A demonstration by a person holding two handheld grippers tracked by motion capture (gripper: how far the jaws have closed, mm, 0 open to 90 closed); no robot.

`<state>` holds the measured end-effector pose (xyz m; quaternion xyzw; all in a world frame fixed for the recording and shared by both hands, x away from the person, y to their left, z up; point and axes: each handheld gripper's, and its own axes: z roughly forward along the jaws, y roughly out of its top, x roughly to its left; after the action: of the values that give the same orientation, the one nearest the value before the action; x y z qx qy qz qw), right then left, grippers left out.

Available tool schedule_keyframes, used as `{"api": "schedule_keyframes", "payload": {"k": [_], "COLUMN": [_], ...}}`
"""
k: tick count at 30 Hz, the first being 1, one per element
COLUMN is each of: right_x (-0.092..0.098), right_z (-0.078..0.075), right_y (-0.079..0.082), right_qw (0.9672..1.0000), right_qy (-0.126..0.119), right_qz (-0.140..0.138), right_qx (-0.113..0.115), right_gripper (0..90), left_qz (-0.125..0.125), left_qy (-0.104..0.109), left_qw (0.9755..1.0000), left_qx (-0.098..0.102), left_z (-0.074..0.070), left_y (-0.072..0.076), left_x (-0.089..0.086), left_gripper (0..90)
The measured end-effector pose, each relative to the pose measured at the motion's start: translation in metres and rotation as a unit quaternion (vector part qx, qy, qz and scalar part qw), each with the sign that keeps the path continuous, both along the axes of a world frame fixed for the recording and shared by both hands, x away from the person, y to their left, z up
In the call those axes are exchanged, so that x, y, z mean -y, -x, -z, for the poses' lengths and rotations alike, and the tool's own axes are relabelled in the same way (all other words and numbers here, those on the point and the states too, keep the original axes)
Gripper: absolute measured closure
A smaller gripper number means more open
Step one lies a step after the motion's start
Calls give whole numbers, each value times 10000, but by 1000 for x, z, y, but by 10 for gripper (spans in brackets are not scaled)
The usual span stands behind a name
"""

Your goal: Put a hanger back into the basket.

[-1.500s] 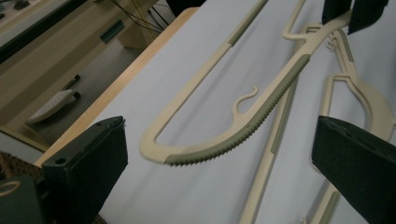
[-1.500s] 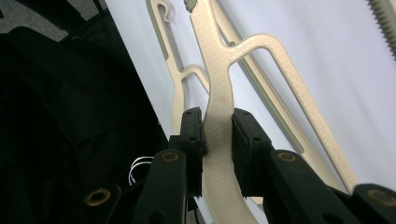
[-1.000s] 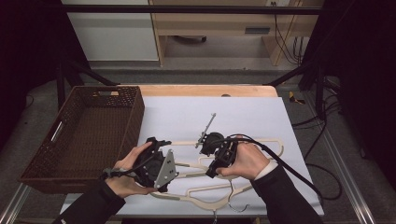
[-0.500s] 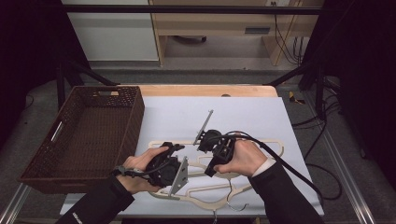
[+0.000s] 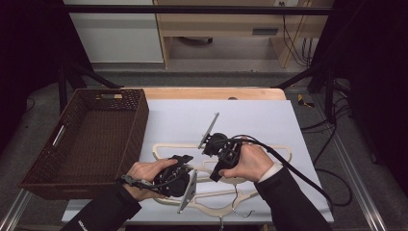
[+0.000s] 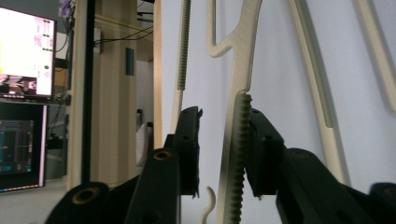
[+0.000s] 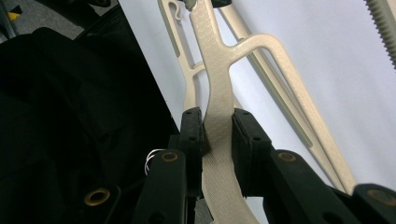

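Note:
Several cream plastic hangers (image 5: 281,150) lie overlapped on the white table top. My right gripper (image 5: 217,172) is shut on the flat arm of one hanger (image 7: 219,93); in the right gripper view (image 7: 217,121) both pads press on it. My left gripper (image 5: 190,166) sits just left of it, low over the hangers. In the left gripper view (image 6: 219,121) a ribbed hanger arm (image 6: 236,140) stands between the jaws, which have just been closing. One pad touches the ribbed edge, while a gap remains at the other pad.
A dark wicker basket (image 5: 139,120) stands at the left of the table. A cable (image 5: 298,171) trails from the right gripper across the table's right side. A metal hook (image 5: 240,204) of a hanger lies near the front edge. Shelving stands beyond the table.
My left gripper has moved right and down onto the hangers, and its jaws have narrowed around a hanger arm. The right gripper has kept still with its hanger.

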<state>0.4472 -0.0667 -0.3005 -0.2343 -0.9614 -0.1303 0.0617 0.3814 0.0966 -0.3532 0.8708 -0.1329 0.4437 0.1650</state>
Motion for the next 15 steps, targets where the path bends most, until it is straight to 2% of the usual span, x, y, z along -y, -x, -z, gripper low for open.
{"api": "schedule_keyframes", "payload": {"k": [4,8,11,13,15], "right_x": [-1,-1,-2,-2,-1], "right_z": [0,1,1,1,1], "right_y": [-1,-2,-2,-1,-2], "right_qw": [10000,10000,10000,10000,10000], "right_qy": [-32,-73,-69,-58,-73], "right_qz": [42,25,3,11,7], "right_qx": [-34,-57,-45,-73,-57], "right_gripper": [751,751,751,750,750], "left_qz": [4,81,123,167,196], "left_qy": [-117,-205,-314,-281,-276], "left_qw": [9997,9993,9983,9979,9979], "left_qx": [206,308,466,558,559], "left_z": [3,6,9,9,9], "left_y": [2,4,6,7,7], "left_x": [1,0,0,-1,-2], "left_gripper": [801,822,834,839,846]}}
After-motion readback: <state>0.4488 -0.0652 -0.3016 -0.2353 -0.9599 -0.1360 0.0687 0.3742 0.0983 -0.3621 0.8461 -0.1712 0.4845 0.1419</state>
